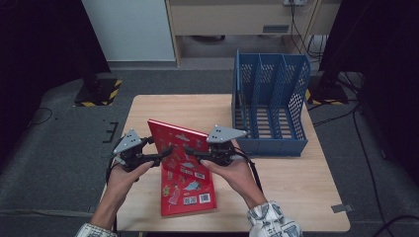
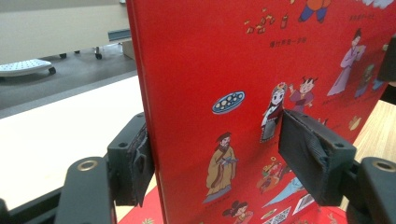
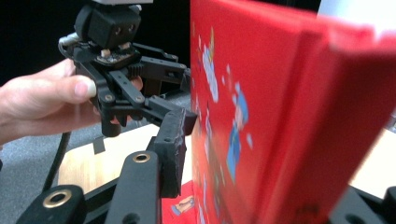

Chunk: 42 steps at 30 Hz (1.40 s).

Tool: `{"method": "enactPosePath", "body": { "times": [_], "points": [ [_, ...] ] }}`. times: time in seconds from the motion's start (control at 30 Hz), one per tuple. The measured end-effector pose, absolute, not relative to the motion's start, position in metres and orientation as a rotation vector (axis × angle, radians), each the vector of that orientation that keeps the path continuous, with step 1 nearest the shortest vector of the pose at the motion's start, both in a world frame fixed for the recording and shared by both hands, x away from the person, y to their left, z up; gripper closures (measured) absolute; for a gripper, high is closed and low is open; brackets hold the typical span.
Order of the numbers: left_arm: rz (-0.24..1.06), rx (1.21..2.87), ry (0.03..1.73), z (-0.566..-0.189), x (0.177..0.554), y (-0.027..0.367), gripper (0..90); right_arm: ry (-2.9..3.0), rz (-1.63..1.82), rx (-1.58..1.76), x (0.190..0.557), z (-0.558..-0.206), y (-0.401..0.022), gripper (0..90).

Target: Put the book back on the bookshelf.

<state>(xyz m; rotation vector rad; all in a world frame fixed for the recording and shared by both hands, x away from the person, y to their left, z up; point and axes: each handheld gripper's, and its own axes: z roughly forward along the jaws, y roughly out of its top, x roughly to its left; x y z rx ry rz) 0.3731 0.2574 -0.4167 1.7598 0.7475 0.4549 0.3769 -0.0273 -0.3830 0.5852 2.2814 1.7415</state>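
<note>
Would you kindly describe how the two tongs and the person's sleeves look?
Both the left tongs and right tongs are black linkage frames with ribbed dark pads, brass-ringed pivots and a grey three-cornered plate on top. Black cables trail back. The sleeves are pale with a dark pattern.

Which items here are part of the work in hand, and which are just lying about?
In use: upright red book, left gripper, right gripper, flat red book beneath.
Lying about: blue file rack, hazard-striped base on floor.
</note>
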Motion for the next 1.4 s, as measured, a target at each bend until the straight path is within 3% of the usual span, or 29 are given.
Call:
{"method": "enactPosePath", "body": {
  "times": [1.4],
  "points": [
    [0.448, 1.764, 0.736, -0.417, 0.375, 0.257, 27.3, 2.229, 1.818, 0.624, 0.386, -0.375, -0.015, 75.5]
  ]
}}
